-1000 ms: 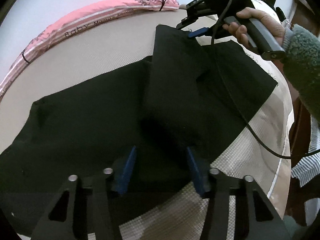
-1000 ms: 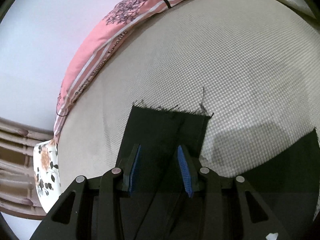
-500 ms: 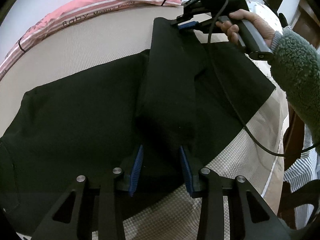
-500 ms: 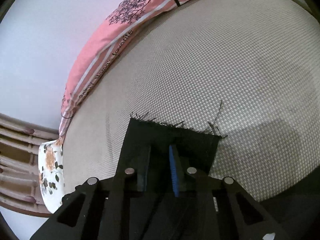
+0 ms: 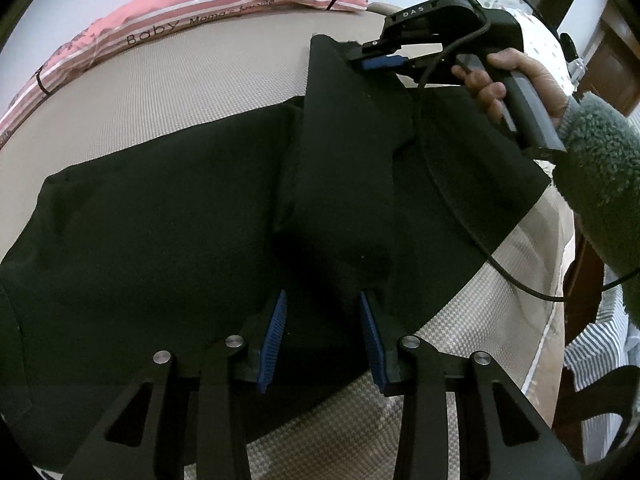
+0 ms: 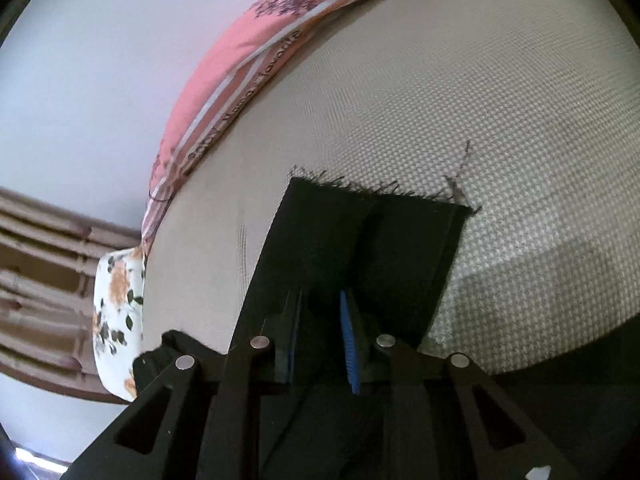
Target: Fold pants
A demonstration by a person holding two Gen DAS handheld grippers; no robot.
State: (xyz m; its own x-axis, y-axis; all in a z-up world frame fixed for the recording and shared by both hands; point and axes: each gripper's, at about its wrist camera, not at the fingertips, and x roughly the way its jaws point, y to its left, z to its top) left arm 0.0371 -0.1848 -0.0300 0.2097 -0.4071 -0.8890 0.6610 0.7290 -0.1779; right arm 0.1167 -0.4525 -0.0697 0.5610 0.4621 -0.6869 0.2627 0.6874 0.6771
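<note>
Left-wrist view: open left tool (image 5: pixel 322 334) over black pants (image 5: pixel 160 220) on the bed (image 5: pixel 180 96). Right-wrist view alone shows the right tool (image 6: pixel 320 344) clamped on the frayed hem (image 6: pixel 380 196).

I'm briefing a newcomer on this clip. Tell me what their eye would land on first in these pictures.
First, the black pants spread across the beige woven mattress, one leg folded up over the rest. Next, the right tongs, shut on the frayed hem of that leg at the far side, while the left tongs stand open over the near edge of the fabric. Last, the pink pillow printed with trees along the mattress's far edge by the wall.
</note>
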